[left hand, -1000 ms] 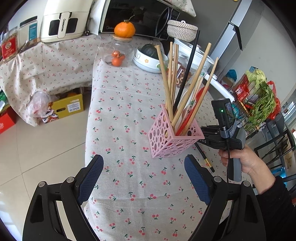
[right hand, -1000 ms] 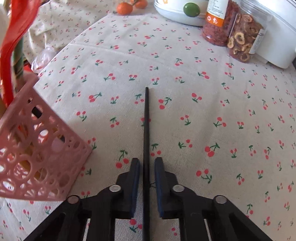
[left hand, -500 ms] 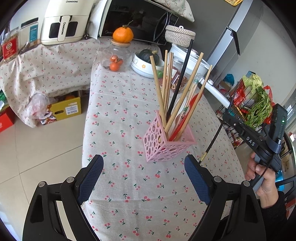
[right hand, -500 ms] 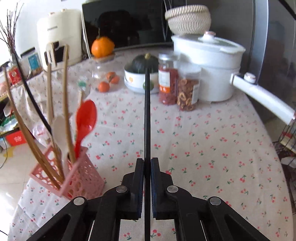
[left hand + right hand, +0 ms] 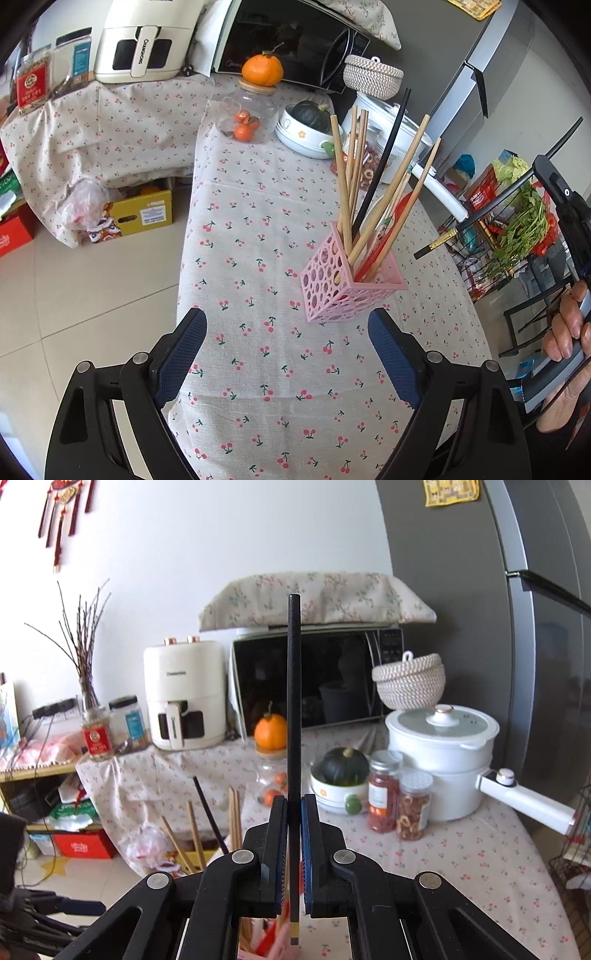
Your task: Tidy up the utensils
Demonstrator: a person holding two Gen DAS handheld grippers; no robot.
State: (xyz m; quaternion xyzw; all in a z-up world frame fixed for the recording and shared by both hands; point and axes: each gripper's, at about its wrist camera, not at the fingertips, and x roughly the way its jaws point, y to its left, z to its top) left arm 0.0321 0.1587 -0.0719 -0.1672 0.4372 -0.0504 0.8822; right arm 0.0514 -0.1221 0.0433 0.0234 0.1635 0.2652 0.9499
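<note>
A pink perforated holder (image 5: 343,284) stands on the cherry-print tablecloth (image 5: 258,369), holding several wooden chopsticks (image 5: 341,177), one black chopstick (image 5: 384,158) and a red spoon. My left gripper (image 5: 288,354) is open and empty, just in front of the holder. My right gripper (image 5: 293,830) is shut on a black chopstick (image 5: 294,701) and holds it upright. In the left wrist view that chopstick (image 5: 495,199) hangs slanted in the air to the right of the holder, its gold-banded end toward the holder. The holder's chopstick tips (image 5: 195,834) show low in the right wrist view.
At the table's far end stand a glass jar with small oranges (image 5: 247,118), a white bowl with a green squash (image 5: 306,129), two food jars (image 5: 399,797) and a white pot with a long handle (image 5: 443,760). A wire rack with greens (image 5: 517,229) stands right of the table.
My right gripper has closed on the black chopstick, lifted it off the table and tilted it upright, moving right and up. The left gripper has pulled back slightly and stays open.
</note>
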